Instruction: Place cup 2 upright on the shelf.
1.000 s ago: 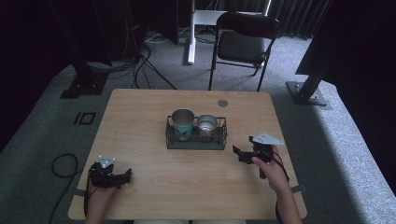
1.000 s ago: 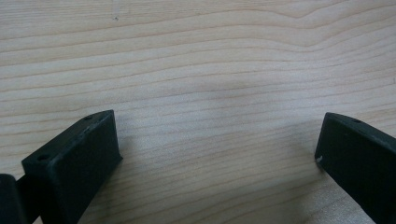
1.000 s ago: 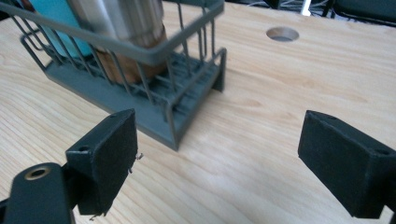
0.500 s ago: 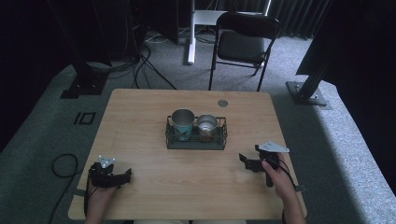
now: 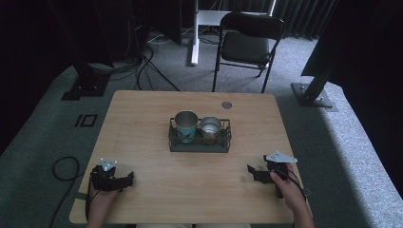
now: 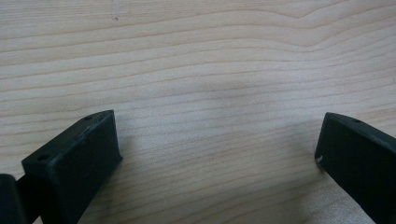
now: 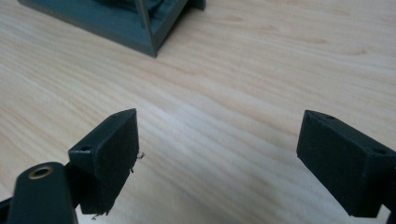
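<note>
Wire basket (image 5: pixel 199 140) with two metal cups, mid-worktop (image 5: pixel 142 123), nothing gripped.
Teal cup (image 5: pixel 186 123) sits left, smaller silver cup (image 5: pixel 210 126) right, side by side inside. My left hand-held gripper (image 5: pixel 126 179) rests at the near left corner, jaws spread over bare wood; my right hand-held gripper (image 5: pixel 252 173), jaws also spread, lies near right, basket corner (image 7: pixel 152 32) ahead.

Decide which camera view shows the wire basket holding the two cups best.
The high view: the whole wire basket sits mid-table with both cups standing in it. The right gripper view catches just one dark corner of it. The left gripper view faces bare tabletop.
</note>
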{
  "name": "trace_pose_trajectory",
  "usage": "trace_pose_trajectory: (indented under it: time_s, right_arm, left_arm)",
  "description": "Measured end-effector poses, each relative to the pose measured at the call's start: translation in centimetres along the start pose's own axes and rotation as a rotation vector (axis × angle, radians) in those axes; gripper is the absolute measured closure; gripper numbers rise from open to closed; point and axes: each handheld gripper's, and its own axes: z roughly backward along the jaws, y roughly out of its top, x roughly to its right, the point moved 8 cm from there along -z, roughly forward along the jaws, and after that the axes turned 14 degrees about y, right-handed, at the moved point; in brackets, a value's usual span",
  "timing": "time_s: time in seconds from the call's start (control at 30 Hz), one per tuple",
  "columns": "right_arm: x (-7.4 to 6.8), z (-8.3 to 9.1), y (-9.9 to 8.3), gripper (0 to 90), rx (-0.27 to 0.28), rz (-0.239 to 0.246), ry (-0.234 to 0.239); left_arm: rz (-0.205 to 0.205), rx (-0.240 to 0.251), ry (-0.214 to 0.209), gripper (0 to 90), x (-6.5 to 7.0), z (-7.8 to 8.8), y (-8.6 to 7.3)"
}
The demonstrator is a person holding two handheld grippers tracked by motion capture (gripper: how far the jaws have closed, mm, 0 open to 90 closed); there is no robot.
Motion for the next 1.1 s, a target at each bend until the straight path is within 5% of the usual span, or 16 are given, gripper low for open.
trace_pose_trajectory:
  time_s: [0.5,0.9,1.1]
  right_arm:
    - [-0.2,1.5,-2.9,12.4,-0.062,0.012,-0.002]
    - [0.7,2.6,-4.4,12.3,-0.1,-0.023,-0.094]
    - [0.8,2.8,-4.8,11.5,-0.114,-0.057,-0.103]
  left_arm:
    - [0.0,0.0,0.0,0.4,0.0,0.0,0.0]
    - [0.0,0.0,0.0,0.4,0.0,0.0,0.0]
    - [0.001,0.001,0.002,0.4,0.0,0.0,0.0]
